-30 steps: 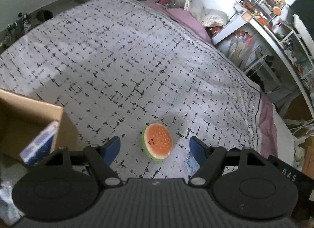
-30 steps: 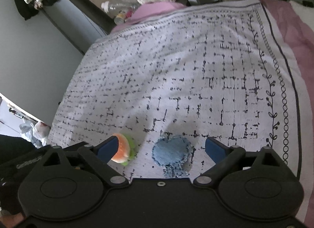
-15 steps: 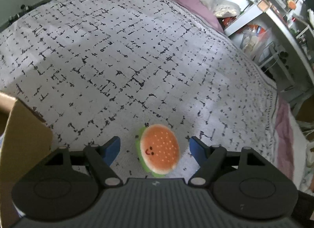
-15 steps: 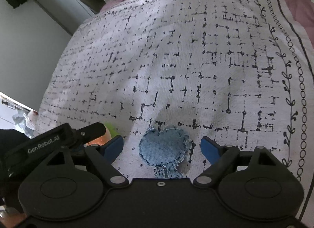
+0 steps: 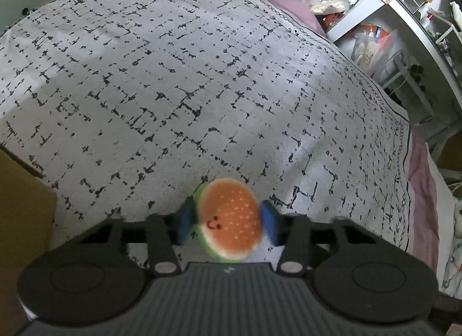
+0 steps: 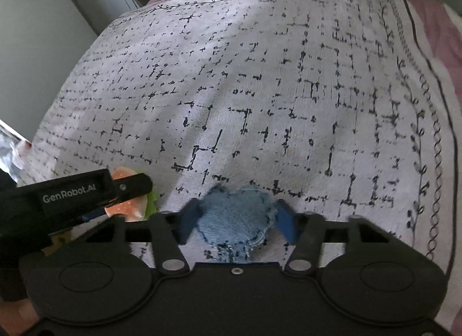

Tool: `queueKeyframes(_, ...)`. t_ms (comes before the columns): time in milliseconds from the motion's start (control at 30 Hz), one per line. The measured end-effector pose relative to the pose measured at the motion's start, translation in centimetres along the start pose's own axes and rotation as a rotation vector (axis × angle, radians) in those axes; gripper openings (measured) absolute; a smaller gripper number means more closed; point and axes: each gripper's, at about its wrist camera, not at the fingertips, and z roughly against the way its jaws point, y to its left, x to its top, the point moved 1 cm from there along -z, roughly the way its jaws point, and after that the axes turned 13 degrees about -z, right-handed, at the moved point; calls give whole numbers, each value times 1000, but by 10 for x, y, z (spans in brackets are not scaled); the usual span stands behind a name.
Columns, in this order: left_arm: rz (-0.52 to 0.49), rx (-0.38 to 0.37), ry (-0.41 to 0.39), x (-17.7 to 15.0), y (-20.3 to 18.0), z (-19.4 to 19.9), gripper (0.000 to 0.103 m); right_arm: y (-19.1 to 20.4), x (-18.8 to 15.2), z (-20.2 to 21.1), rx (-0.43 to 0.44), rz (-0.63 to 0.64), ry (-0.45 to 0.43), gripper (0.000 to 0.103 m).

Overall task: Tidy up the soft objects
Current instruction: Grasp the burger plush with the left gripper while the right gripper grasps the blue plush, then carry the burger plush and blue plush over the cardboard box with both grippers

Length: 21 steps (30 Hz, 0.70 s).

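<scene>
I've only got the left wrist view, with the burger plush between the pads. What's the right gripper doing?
Observer: The right gripper is closing its jaws on a blue denim heart, with a pad at each edge.
Operator: Where is that heart relative to my burger?
Observer: It lies on the bedspread to the right of the burger plush, apart from it.

One text can be read: "GenRobot.AI", in pale letters on the black body of the left gripper (image 6: pixel 95 191), which lies just left of the denim heart (image 6: pixel 235 217) in the right wrist view. Nothing printed on the packets on the shelf (image 5: pixel 372 47) past the bed's far corner is legible.
</scene>
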Motion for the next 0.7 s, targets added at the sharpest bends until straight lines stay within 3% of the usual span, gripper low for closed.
queueKeyframes(200, 12, -28, -15, -5, 2, 15, 40, -1, -2, 10, 57, -15, -6, 35)
queueKeyframes(700, -20, -42, -98, -7, -2, 75, 40, 3, -8, 53, 141, -64, -94, 35)
